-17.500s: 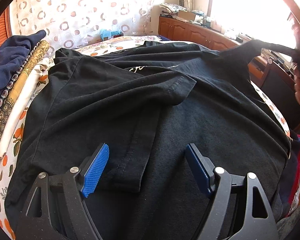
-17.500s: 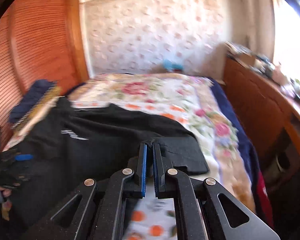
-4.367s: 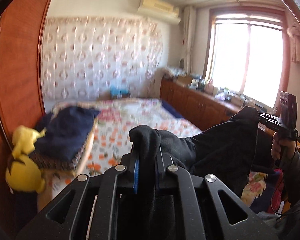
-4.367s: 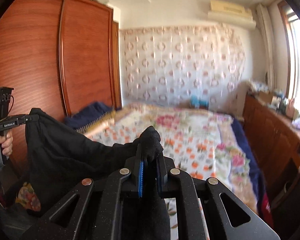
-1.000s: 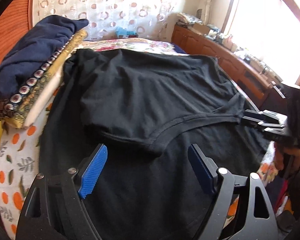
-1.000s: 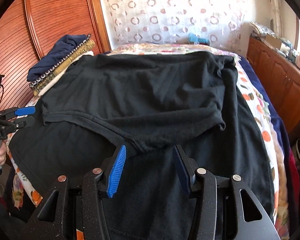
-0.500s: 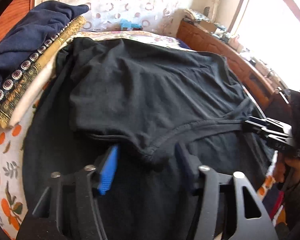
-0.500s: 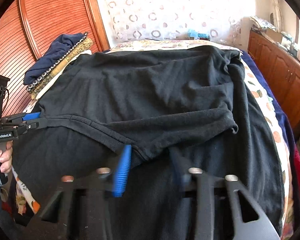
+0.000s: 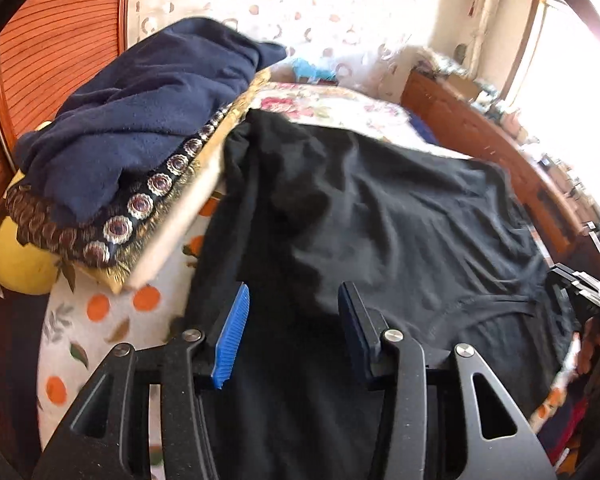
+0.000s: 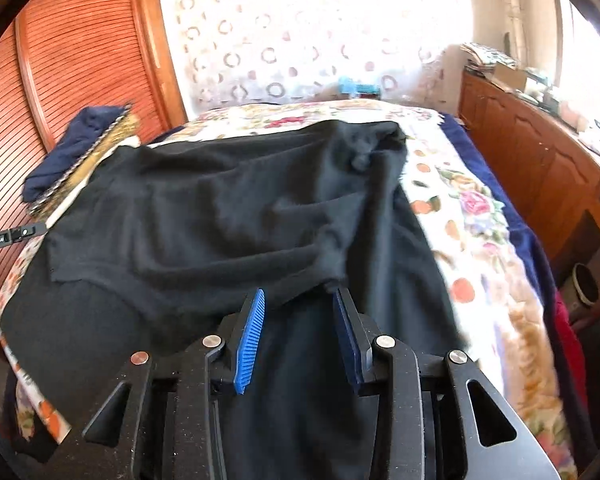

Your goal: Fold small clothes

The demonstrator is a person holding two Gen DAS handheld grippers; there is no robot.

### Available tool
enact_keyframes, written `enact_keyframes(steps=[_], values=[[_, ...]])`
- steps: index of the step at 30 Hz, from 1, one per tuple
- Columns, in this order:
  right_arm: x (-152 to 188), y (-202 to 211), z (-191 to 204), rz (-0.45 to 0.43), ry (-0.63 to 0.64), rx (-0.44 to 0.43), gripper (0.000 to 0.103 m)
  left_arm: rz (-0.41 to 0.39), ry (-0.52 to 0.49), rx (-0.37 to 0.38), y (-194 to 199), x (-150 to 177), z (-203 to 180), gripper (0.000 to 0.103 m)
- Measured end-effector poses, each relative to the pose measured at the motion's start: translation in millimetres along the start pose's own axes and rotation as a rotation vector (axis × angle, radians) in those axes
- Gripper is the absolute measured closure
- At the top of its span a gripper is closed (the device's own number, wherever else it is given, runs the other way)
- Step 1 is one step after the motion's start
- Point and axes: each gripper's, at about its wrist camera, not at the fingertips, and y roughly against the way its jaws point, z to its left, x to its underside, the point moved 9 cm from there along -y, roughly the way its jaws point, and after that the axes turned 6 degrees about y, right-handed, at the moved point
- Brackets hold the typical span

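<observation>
I look down on a black T-shirt (image 9: 380, 216) spread across the flower-print bed (image 10: 472, 216), its upper part folded back over the lower. My left gripper (image 9: 290, 328) has just been closing and now stands partly open above the shirt's left side, gripping nothing. My right gripper (image 10: 298, 332) has just been opening, its pads clear of the folded edge between them.
</observation>
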Motion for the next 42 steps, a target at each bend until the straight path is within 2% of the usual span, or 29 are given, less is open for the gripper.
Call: enact_keyframes(steps=[3, 7, 8, 9, 10, 11, 12, 14, 19, 22, 29, 33, 37, 39, 40, 41, 42], values=[[-1.1, -14.8, -6.1, 0.043, -0.015, -0.024, 0.066, 0.042, -0.019, 0.027, -19.1, 2.2, -10.6, 0.056], [-3.1, -30.5, -2.2, 0.08, 0.011, -0.028, 0.066, 0.069, -0.048, 0.02, -35.6, 7.5, -21.6, 0.057], [-3.3, -34.0, -1.7, 0.086, 0.013, -0.033, 0.066, 0.061, -0.064, 0.018, -36.0, 7.5, -25.4, 0.068], [-4.1, -37.0, -0.5, 0.089, 0.014, -0.04, 0.066, 0.055, -0.081, 0.005, -36.0, 7.2, -27.2, 0.075], [-5.6, -38.0, 0.5, 0.085, 0.019, -0.045, 0.067, 0.045, -0.094, -0.013, -34.9, 6.7, -28.1, 0.089], [-9.2, -38.8, -1.0, 0.085, 0.022, -0.063, 0.087, 0.035, -0.113, -0.017, -32.5, 6.5, -30.3, 0.095], [-10.2, -39.0, 0.1, 0.085, 0.023, -0.083, 0.095, 0.032, -0.121, 0.01, -26.9, 7.1, -34.0, 0.095], [-13.5, -27.6, 2.4, 0.046, 0.028, -0.099, 0.097, 0.008, -0.129, 0.02, -13.8, 7.0, -35.4, 0.096], [-10.9, 28.0, 5.1, -0.045, 0.06, -0.116, 0.097, -0.059, -0.134, 0.081, 36.7, 10.3, -42.5, 0.096], [-1.2, 60.6, 5.9, -0.068, 0.086, -0.117, 0.097, -0.088, -0.13, 0.123, 66.8, 19.0, -46.8, 0.096], [15.3, 121.4, 1.1, -0.107, 0.113, -0.105, 0.097, -0.096, -0.119, 0.189, 112.3, 45.7, -52.2, 0.096], [29.4, 135.6, 5.8, -0.093, 0.138, -0.11, 0.097, -0.046, -0.126, 0.148, 101.6, 72.2, -49.5, 0.096], [56.1, 105.5, 9.2, 0.01, 0.149, -0.094, 0.097, 0.026, -0.11, 0.124, 74.0, 92.7, -42.8, 0.096], [70.4, 90.4, 9.4, 0.057, 0.137, -0.09, 0.097, 0.033, -0.127, 0.101, 69.5, 96.5, -41.4, 0.086], [72.5, 87.9, 10.0, 0.064, 0.131, -0.09, 0.093, 0.024, -0.136, 0.081, 69.6, 96.5, -39.6, 0.074], [73.3, 86.8, 10.0, 0.064, 0.127, -0.081, 0.086, 0.007, -0.144, 0.061, 71.9, 94.3, -36.8, 0.062], [71.7, 88.5, 10.3, 0.053, 0.128, -0.07, 0.078, -0.001, -0.141, 0.061, 73.4, 93.2, -35.2, 0.057]])
